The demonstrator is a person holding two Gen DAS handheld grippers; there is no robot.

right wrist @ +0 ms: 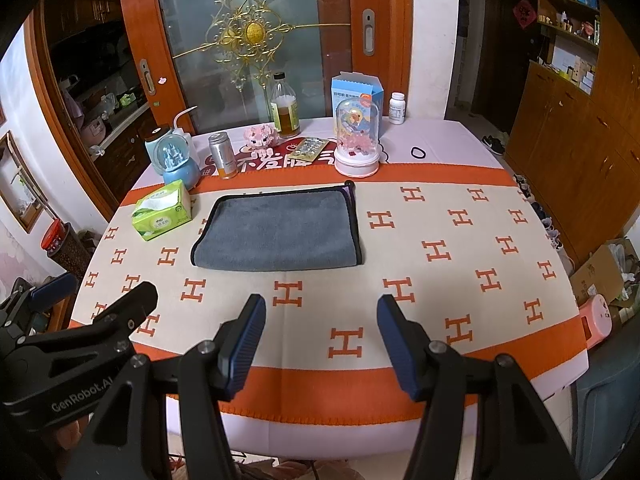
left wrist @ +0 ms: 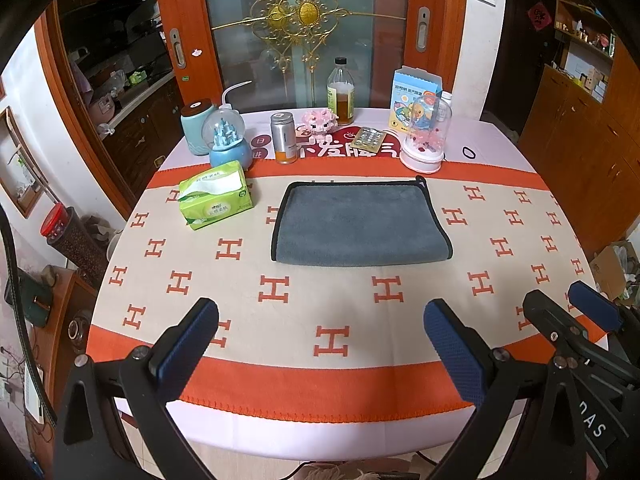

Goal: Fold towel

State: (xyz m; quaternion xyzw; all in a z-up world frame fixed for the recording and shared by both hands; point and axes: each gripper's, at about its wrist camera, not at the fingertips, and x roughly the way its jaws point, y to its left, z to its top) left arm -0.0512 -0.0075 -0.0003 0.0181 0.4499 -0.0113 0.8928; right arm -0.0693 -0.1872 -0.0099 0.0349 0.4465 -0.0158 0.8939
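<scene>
Both claws, left gripper point(left wrist: 320, 344) and right gripper point(right wrist: 320, 344), gaping empty at frame bottom, well short of grey black-edged microfibre towel point(left wrist: 360, 226) mid-frame; risk snagging orange H-patterned tablecloth point(left wrist: 332, 340) underneath.

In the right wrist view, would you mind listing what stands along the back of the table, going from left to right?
Snow globe → silver can → pink toy → oil bottle → glass dome → white pill bottle → black hair tie.

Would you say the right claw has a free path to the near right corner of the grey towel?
Probably yes: the right claw is open, and only bare tablecloth lies between it and the towel.
</scene>
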